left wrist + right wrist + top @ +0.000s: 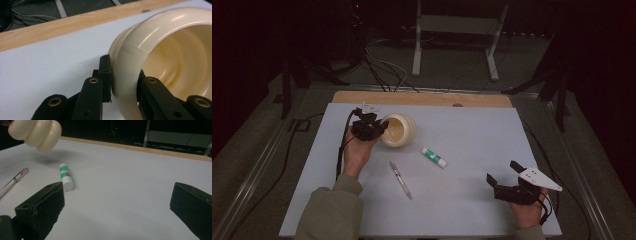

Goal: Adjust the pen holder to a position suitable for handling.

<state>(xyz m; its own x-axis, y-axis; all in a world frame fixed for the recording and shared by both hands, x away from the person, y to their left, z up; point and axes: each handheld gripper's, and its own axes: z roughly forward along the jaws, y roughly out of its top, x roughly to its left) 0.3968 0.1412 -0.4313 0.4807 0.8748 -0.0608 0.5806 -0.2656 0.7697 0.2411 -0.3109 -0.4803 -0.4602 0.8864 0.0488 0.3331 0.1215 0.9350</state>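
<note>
My left gripper [379, 131] is clamped on the rim of the cream ribbed cup [400, 130], one jaw inside and one outside. The cup hangs above the table's [472, 200] far-left part, lying sideways, mouth towards the gripper. My right gripper [503, 176] rests open.

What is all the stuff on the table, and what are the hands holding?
Cup: one, cream, ribbed, tipped sideways and lifted off the mat at the back left, rim pinched by the left gripper.
Glue stick: one, white and green, lying mid-mat.
Pen: one, clear and white, lying in front of the cup.
Mat: one, pale blue, on the wooden table.
Left gripper: one, black, shut on the cup.
Right gripper: one, black, open, at the front right.
</note>
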